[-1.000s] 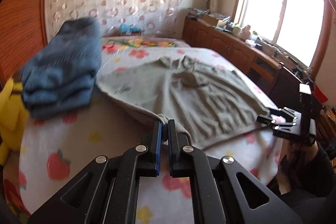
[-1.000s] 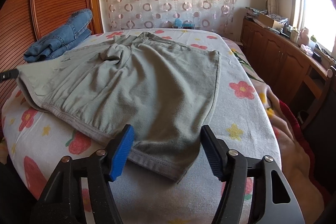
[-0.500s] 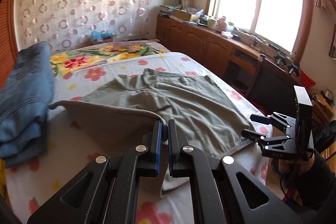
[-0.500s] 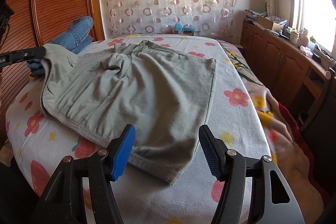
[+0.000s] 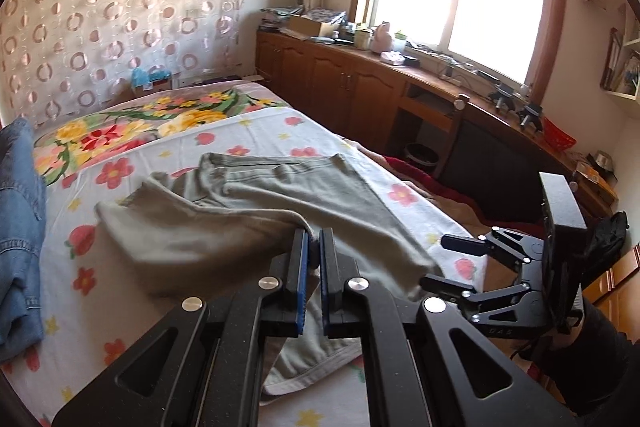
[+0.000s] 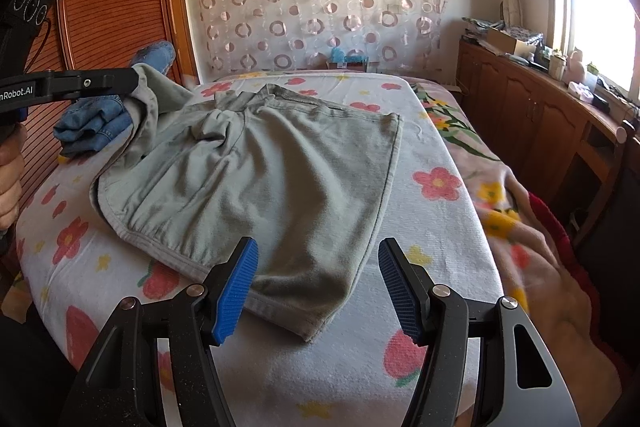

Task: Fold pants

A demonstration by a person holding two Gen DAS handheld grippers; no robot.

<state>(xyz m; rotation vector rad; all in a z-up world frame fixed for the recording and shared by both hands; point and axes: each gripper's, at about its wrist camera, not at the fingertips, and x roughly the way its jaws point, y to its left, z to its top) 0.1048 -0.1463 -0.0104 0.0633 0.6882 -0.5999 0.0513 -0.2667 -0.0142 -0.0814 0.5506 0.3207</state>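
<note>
Item: grey-green pants (image 6: 280, 183), lying across the flowered bed (image 6: 432, 235); your fold is started, not finished

Left tongs (image 5: 313, 243): clenched on one edge of the pants, the cloth pinched between the blue pads; in the right wrist view your left tongs (image 6: 132, 83) hold that edge clear of the bed, above the far left side of the garment, so a flap hangs from the grip while the rest lies flat

Right tongs (image 6: 318, 287): released, jaws standing wide, nothing between them; they hover just over the near hem, and whether a pad brushes the cloth you cannot tell from here

Done, as far as can be judged: one side gathered and lifted, ready to go over the other; the far right edge lies straight and smooth on the bed

Left to do, by judgement: carry the lifted side across and lay it edge to edge on the flat half; smooth the bunched cloth near the waistband at the far end; then at least one further fold to shorten the bundle

Also present: folded blue jeans (image 5: 20, 227) at the left edge of the bed, well apart from your working hem, apparently a finished piece; wooden cabinets (image 5: 344, 87) under the window, not involved
</note>
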